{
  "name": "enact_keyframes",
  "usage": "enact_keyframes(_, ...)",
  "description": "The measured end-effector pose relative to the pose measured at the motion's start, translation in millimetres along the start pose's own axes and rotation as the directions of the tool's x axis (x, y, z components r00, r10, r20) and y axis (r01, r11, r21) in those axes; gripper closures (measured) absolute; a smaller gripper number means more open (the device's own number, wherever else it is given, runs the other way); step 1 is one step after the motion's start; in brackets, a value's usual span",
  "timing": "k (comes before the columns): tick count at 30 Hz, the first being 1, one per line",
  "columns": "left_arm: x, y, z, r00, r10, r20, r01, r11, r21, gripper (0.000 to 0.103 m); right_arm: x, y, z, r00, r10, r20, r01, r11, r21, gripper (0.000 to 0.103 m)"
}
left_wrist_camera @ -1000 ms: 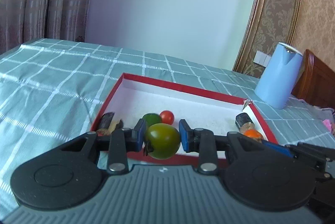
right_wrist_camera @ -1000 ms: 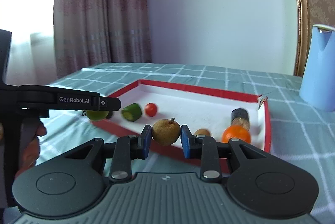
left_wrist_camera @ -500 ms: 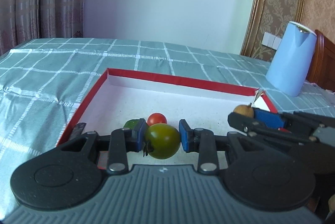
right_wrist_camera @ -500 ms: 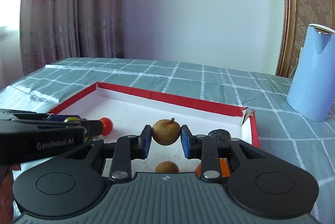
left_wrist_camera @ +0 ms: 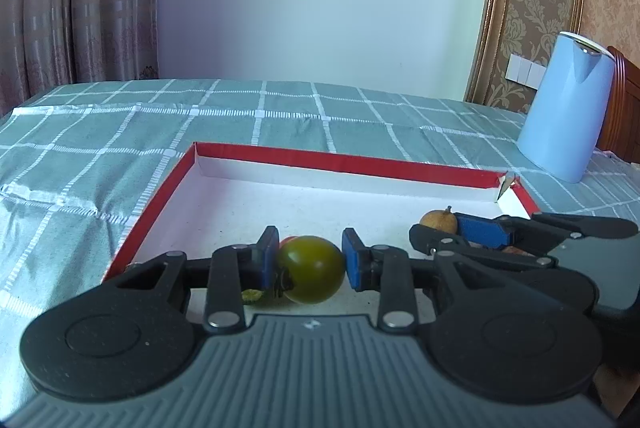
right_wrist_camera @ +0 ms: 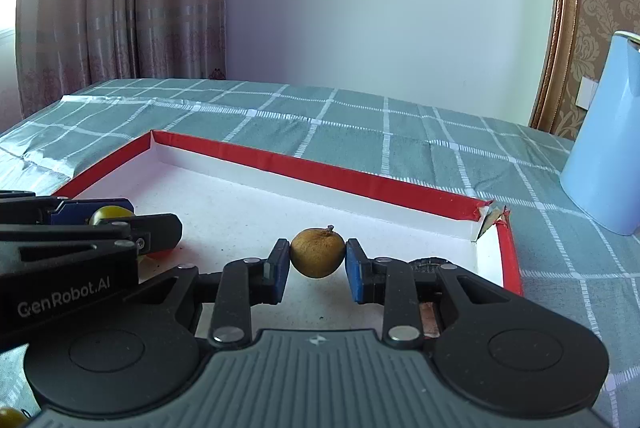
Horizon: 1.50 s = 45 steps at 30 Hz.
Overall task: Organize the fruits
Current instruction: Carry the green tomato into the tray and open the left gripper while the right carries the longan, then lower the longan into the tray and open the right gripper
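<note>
The left gripper (left_wrist_camera: 310, 266) is clamped on a green tomato (left_wrist_camera: 311, 269); the right gripper (right_wrist_camera: 317, 265) pinches a brown longan (right_wrist_camera: 317, 253); both hang just above the red-rimmed tray (right_wrist_camera: 360, 182). Judging by this, neither fruit is set down yet; a red tomato (left_wrist_camera: 287, 241) and others already lie in the tray.

left gripper (left_wrist_camera: 310, 262) tilted downward, blue pads (left_wrist_camera: 267, 258) pressed on either side of a green tomato (left_wrist_camera: 311, 268), jaws nearly together. right gripper (right_wrist_camera: 317, 264) alongside, tilted downward likewise, pads (right_wrist_camera: 354, 270) clamped on a small brown fruit (right_wrist_camera: 317, 252). both side by side, tips close.
</note>
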State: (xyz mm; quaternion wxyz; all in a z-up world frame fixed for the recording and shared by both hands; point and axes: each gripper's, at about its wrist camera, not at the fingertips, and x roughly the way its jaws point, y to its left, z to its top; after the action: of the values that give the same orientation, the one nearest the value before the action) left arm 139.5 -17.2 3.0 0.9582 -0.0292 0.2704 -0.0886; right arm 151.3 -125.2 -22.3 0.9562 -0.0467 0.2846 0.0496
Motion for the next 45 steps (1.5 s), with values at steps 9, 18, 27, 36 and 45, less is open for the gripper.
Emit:
enact_keyframes(9, 4, -7, 2, 0.999, 0.045, -0.012, -0.045, 0.997, 0.056, 0.071, 5, 0, 1, 1.000, -0.005, -0.027, 0.005, 1.000, 0.003, 0.074)
enact_keyframes(18, 2, -6, 1, 0.997, 0.080, -0.002, -0.079, 0.994, 0.079, 0.071, 8, -3, 1, 0.999, -0.001, -0.047, 0.002, 1.000, 0.023, 0.074)
enact_keyframes(27, -1, -4, 1, 0.996, 0.089, 0.001, -0.089, 0.993, 0.075, 0.045, 9, -5, 1, 0.998, 0.006, -0.066, -0.004, 0.999, 0.032, 0.074)
enact_keyframes(36, -4, -1, 0, 0.997, 0.076, 0.007, -0.076, 0.995, 0.062, 0.040, 9, -6, 0, 0.998, 0.005, -0.068, -0.003, 0.999, 0.035, 0.074)
enact_keyframes(45, -10, 13, 0, 0.998, 0.060, 0.013, -0.060, 0.998, -0.009, 0.025, 3, -11, -2, 0.998, 0.040, -0.057, -0.036, 0.997, 0.067, 0.049)
